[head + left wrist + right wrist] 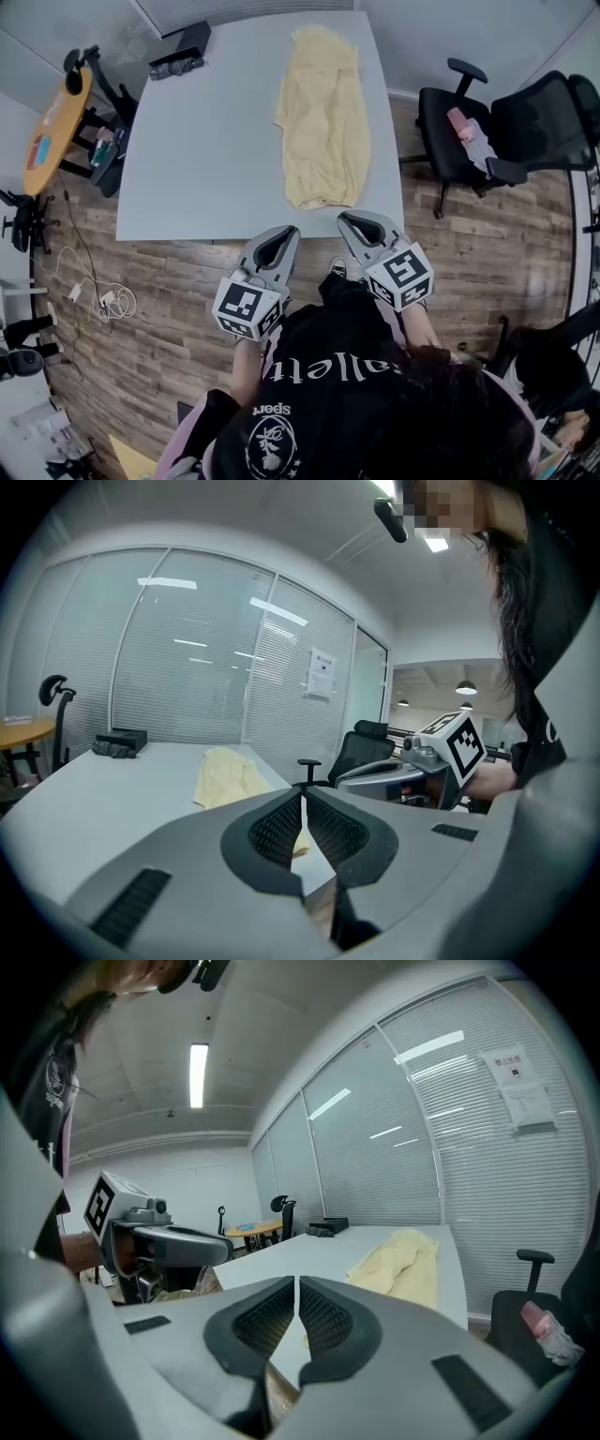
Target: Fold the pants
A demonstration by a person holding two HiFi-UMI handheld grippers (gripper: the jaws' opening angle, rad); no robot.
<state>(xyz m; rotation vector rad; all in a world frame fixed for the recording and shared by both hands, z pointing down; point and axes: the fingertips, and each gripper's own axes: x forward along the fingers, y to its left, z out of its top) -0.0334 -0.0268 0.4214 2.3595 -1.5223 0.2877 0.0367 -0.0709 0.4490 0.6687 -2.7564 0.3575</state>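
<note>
Pale yellow pants (323,117) lie lengthwise on the right half of the white table (206,150), one end near the front edge. They also show in the left gripper view (225,775) and the right gripper view (398,1260). My left gripper (291,230) hangs over the wooden floor just short of the table's front edge, jaws shut, holding nothing (303,794). My right gripper (344,217) is beside it, a little below the pants' near end, also shut and holding nothing (295,1283). Neither touches the pants.
A black box (178,52) sits at the table's far left corner. A black office chair (469,131) with a pink cloth on its seat stands right of the table. A round wooden table (58,127) and floor cables (98,300) are at the left.
</note>
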